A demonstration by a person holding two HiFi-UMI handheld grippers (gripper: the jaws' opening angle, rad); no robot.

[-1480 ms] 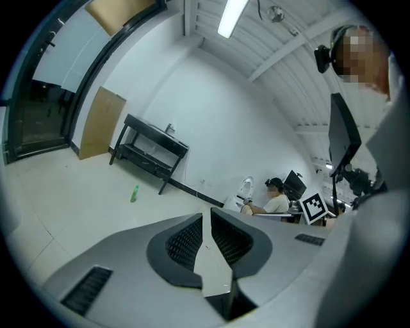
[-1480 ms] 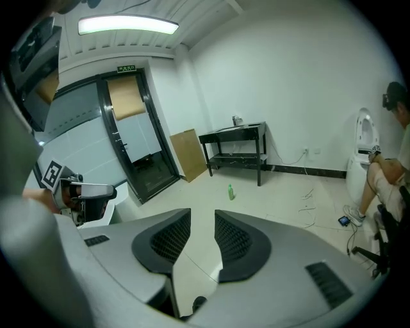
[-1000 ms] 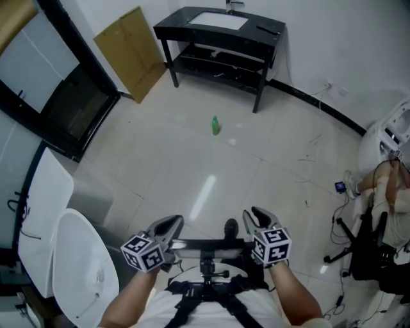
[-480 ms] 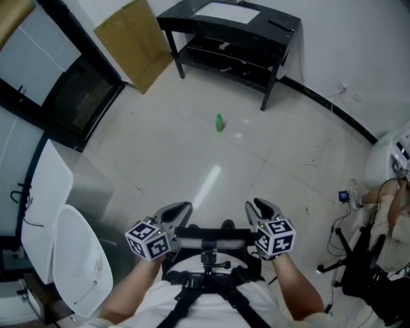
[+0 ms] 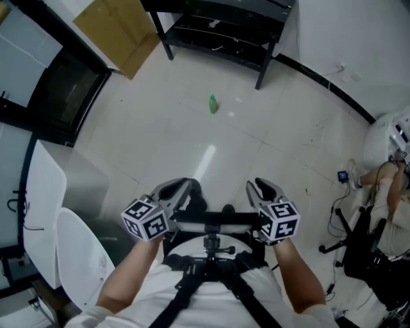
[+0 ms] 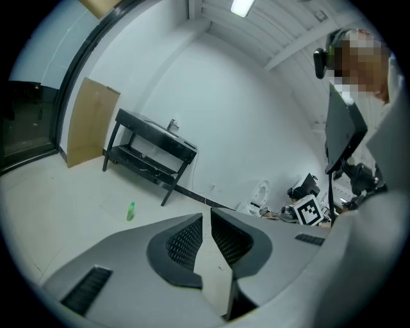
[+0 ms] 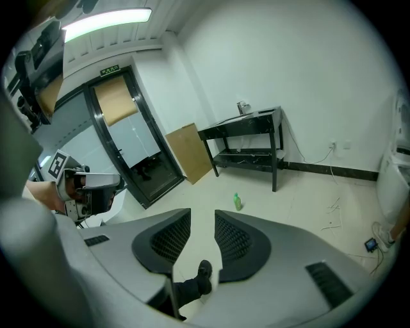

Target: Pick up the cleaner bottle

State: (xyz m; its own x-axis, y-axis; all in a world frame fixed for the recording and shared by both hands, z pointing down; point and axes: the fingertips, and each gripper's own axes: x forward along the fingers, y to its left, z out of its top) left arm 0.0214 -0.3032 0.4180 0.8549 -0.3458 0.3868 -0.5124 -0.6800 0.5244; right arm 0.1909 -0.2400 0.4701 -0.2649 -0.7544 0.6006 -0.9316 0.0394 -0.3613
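Observation:
The green cleaner bottle (image 5: 213,104) stands upright on the pale tiled floor, well ahead of both grippers. It also shows small in the left gripper view as the bottle (image 6: 131,211) and in the right gripper view as the bottle (image 7: 237,202). My left gripper (image 5: 184,188) is held low at the left, its jaws almost touching with nothing between them (image 6: 206,216). My right gripper (image 5: 258,186) is level with it at the right, its jaws a little apart and empty (image 7: 202,221). Neither gripper is near the bottle.
A black table (image 5: 256,16) with a lower shelf stands beyond the bottle, with a cardboard sheet (image 5: 112,29) leaning to its left. A dark glass door (image 5: 57,96) and white panels (image 5: 77,262) lie left. Cables, a chair (image 5: 359,243) and a seated person (image 5: 392,192) are right.
The table and cardboard have slid toward the top of the head view as I walk forward. Both grippers keep the same pose side by side.

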